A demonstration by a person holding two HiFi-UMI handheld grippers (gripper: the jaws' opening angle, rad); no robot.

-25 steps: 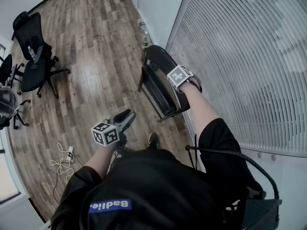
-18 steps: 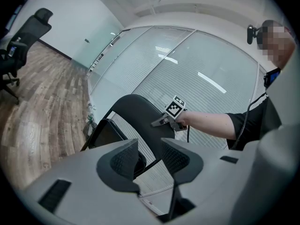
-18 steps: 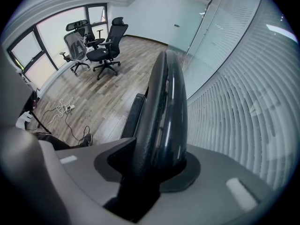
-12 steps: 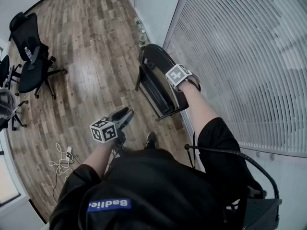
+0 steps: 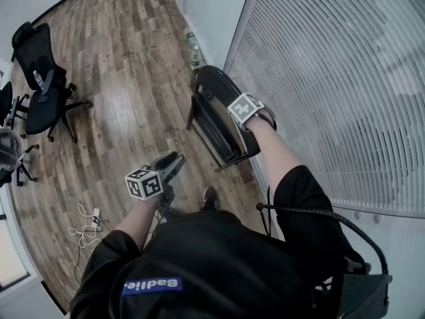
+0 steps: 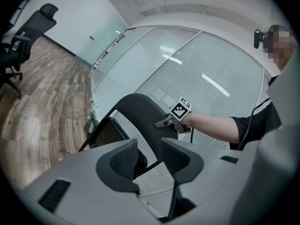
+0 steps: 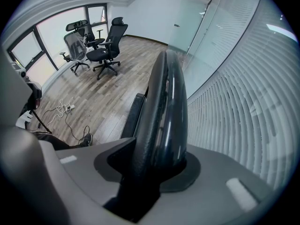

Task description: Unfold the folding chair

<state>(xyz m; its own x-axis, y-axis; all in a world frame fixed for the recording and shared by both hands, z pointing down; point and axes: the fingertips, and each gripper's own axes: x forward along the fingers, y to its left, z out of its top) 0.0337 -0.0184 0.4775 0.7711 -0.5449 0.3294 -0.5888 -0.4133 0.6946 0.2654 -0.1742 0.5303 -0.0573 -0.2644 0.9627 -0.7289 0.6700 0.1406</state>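
The black folding chair [image 5: 214, 115] stands folded next to the blind-covered glass wall. My right gripper [image 5: 247, 119] points steeply down and is shut on the top edge of the backrest [image 7: 165, 97], which fills the gap between its jaws. My left gripper [image 5: 174, 161] hovers lower left of the chair, apart from it. Its jaws have just been opening and nothing is between them. In the left gripper view the backrest [image 6: 140, 111] and the seat panel [image 6: 107, 132] lie beyond the left gripper [image 6: 150, 159], with the right gripper [image 6: 169, 121] on the backrest.
Black office chairs [image 5: 43, 78] stand at the far left on the wood floor. Two bottles [image 5: 194, 50] sit by the wall behind the chair. A white cable and power strip [image 5: 89, 221] lie at lower left. My shoe [image 5: 210, 195] is near the chair's legs.
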